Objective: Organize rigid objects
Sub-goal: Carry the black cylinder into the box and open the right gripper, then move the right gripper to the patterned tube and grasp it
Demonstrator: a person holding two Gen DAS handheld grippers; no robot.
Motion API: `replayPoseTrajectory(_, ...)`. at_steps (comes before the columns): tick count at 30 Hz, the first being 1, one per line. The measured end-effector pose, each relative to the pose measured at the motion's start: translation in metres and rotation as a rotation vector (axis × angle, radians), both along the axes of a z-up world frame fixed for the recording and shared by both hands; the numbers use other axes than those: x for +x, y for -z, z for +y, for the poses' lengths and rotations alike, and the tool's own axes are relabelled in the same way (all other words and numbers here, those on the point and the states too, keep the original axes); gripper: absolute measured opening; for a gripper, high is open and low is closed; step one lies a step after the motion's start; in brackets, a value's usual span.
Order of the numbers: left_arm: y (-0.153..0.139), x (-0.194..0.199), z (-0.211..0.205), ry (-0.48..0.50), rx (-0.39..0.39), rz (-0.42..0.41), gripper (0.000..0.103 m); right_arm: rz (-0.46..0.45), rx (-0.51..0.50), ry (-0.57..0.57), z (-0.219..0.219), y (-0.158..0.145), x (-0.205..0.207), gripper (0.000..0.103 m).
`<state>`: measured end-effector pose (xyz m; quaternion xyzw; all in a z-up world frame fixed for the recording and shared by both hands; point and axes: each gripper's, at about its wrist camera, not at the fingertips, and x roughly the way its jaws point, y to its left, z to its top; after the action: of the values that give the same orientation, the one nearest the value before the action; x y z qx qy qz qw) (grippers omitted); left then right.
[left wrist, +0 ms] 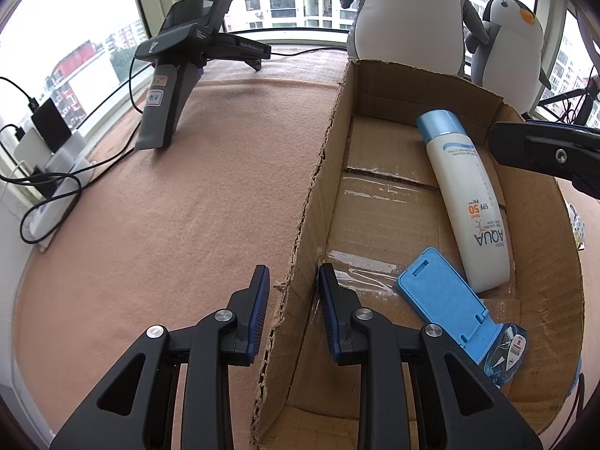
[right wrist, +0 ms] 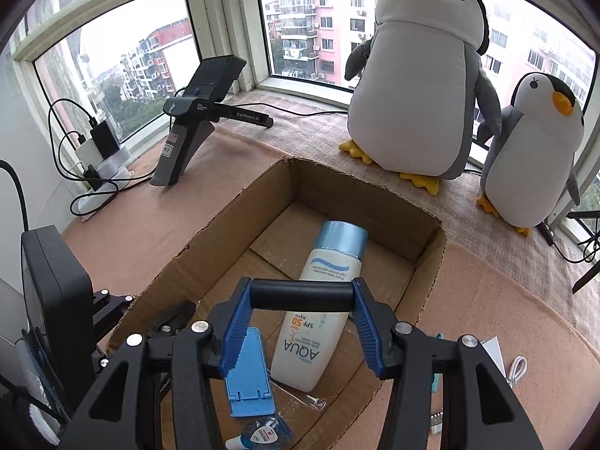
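**Black linkage, blue ribbed pads**

The left hand-held gripper (left wrist: 292,281) is built of matte black plastic arms, each with a triangular cut-out near its base. Round silver screw heads mark the pivots, two on each side. Its fingers (left wrist: 258,311) carry blue pads with fine ribbing along the inner faces. The right hand-held gripper (right wrist: 302,300) has the same build: black angular arms, silver pivot screws and blue ribbed pads (right wrist: 236,332). Seen side-on in the left wrist view, its black body shows one small recessed screw.
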<state>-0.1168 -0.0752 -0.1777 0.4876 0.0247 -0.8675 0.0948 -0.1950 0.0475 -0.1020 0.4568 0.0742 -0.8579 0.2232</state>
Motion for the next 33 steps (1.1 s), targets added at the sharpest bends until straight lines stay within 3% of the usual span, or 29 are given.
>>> replayPoseTrajectory(5,0.000,0.000,0.000,-0.001,0.001,0.000,0.024,-0.008,0.000,-0.001,-0.003,0.002,-0.003,0.049)
replayPoseTrajectory(7,0.000,0.000,0.000,-0.002,0.000,0.000,0.024,-0.007,0.006,-0.005,-0.003,0.002,-0.003,0.058)
replayPoseTrajectory(9,0.000,0.000,0.000,-0.002,0.001,0.001,0.024,-0.006,0.007,-0.008,-0.003,0.002,-0.003,0.073)
replayPoseTrajectory(25,0.000,-0.001,0.000,-0.001,0.000,0.000,0.024,-0.002,-0.005,0.028,0.011,-0.005,0.000,0.074)
replayPoseTrajectory(33,0.000,-0.001,0.000,-0.001,-0.001,0.000,0.024,-0.033,-0.057,0.094,0.050,-0.014,0.010,0.074)
